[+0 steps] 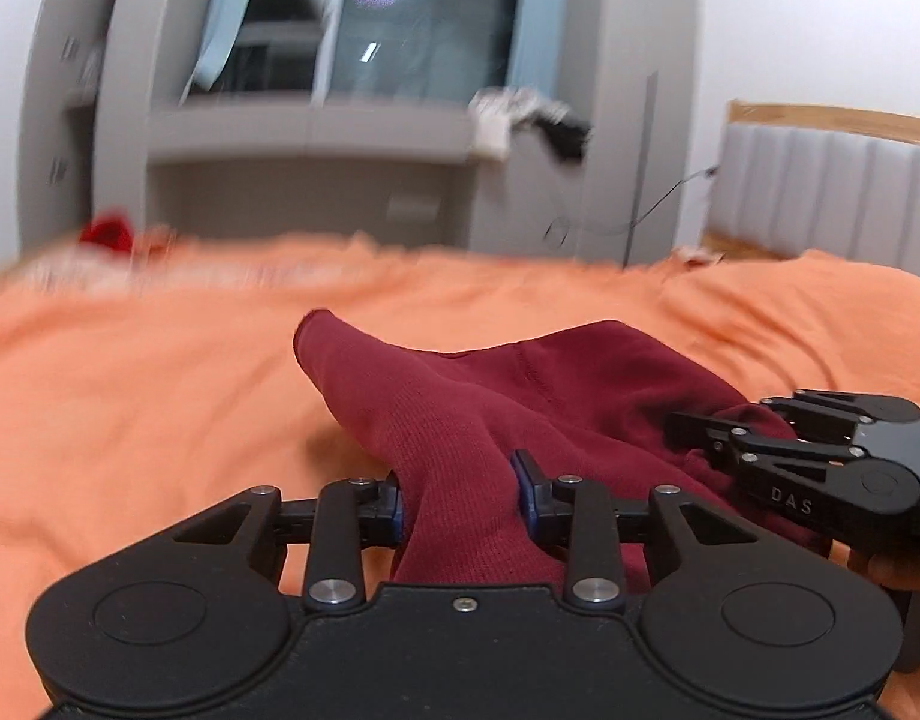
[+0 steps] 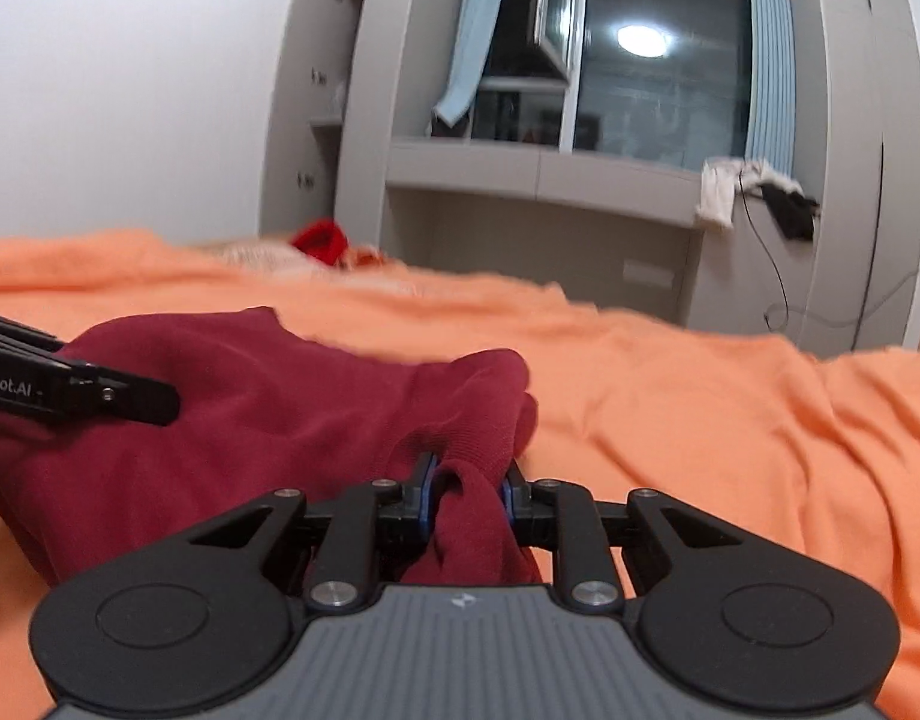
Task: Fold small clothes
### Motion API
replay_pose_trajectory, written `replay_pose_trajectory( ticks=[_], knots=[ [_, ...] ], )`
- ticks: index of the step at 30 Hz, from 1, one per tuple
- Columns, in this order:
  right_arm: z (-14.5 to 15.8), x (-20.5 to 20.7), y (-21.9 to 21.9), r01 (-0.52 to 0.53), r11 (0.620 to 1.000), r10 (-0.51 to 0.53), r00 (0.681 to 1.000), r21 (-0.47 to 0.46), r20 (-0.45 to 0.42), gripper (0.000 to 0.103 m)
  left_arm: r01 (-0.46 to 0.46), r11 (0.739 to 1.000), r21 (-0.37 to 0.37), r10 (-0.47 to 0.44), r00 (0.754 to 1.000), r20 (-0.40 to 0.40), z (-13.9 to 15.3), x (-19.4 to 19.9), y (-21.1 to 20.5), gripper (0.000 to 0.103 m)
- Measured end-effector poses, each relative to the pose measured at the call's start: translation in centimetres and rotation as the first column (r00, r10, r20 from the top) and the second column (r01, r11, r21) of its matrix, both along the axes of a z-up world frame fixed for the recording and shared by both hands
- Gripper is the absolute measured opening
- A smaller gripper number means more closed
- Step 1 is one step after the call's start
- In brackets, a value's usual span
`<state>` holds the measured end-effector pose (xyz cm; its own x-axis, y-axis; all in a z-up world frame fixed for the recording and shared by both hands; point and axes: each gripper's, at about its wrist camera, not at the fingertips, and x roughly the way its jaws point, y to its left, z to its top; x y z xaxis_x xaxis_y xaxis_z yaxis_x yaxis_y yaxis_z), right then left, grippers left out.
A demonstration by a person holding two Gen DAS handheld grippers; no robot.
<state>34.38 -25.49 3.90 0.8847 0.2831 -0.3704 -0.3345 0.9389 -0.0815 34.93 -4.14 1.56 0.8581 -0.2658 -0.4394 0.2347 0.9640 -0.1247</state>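
Observation:
A dark red knitted garment (image 1: pixel 460 396) lies bunched on the orange bedsheet (image 1: pixel 130 396). My left gripper (image 1: pixel 460 492) is shut on a thick fold of it, the cloth running up between the blue pads. My right gripper (image 2: pixel 465 495) is shut on another bunched edge of the same garment (image 2: pixel 268 420). The right gripper also shows in the left wrist view (image 1: pixel 688 426) at the right, on the cloth. The left gripper's fingers (image 2: pixel 130 405) show in the right wrist view at the left. The two grippers are close together, side by side.
The orange sheet (image 2: pixel 730 420) covers the whole bed with wrinkles. A bright red item (image 2: pixel 321 240) lies at the far edge. Behind stand grey cabinets and a window (image 2: pixel 658 66) with blue curtains. A padded headboard (image 1: pixel 832 192) is at the right.

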Motion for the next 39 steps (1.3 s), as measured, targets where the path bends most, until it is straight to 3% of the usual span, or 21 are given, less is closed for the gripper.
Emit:
replay_pose_trajectory(
  ticks=[3, 13, 16, 18, 20, 27, 33, 39],
  knots=[
    [-0.4, 0.5, -1.0, 0.019, 0.998, -0.017, 0.999, 0.055, -0.045, 0.031, -0.034, 0.999, -0.030, 0.032, 0.997, -0.077, -1.1, 0.5, 1.0, 0.039],
    [-0.6, 0.4, -2.2, 0.062, 0.995, -0.057, 0.996, 0.080, -0.061, 0.053, -0.075, 0.997, 0.002, 0.075, 0.994, -0.081, -1.3, -0.1, 0.9, 0.051],
    [-0.6, 0.2, -2.6, 0.078, 0.992, -0.073, 0.996, 0.095, -0.060, 0.064, -0.097, 0.995, 0.004, 0.097, 0.992, -0.081, -1.3, 0.0, 0.7, 0.063],
    [-0.4, 0.1, -2.9, 0.086, 0.991, -0.081, 0.995, 0.103, -0.054, 0.072, -0.119, 0.993, 0.004, 0.119, 0.989, -0.085, -1.2, -0.1, 0.7, 0.075],
    [-0.3, 0.0, -3.0, 0.090, 0.990, -0.085, 0.995, 0.108, -0.048, 0.074, -0.143, 0.990, -0.004, 0.142, 0.986, -0.092, -1.1, -0.2, 1.0, 0.082],
    [0.2, -0.7, -2.9, 0.090, 0.991, -0.090, 0.996, 0.103, -0.006, 0.088, -0.186, 0.982, -0.027, 0.183, 0.979, -0.094, -0.7, -0.8, 1.4, 0.097],
    [0.8, -1.4, -3.2, 0.093, 0.988, -0.096, 0.995, 0.121, 0.021, 0.099, -0.199, 0.979, -0.038, 0.195, 0.977, -0.080, -0.2, -1.5, 1.5, 0.102],
    [1.5, -2.3, -3.7, 0.095, 0.985, -0.103, 0.993, 0.142, 0.051, 0.103, -0.209, 0.977, -0.046, 0.206, 0.976, -0.071, 0.2, -2.0, 1.6, 0.102]
  ],
)
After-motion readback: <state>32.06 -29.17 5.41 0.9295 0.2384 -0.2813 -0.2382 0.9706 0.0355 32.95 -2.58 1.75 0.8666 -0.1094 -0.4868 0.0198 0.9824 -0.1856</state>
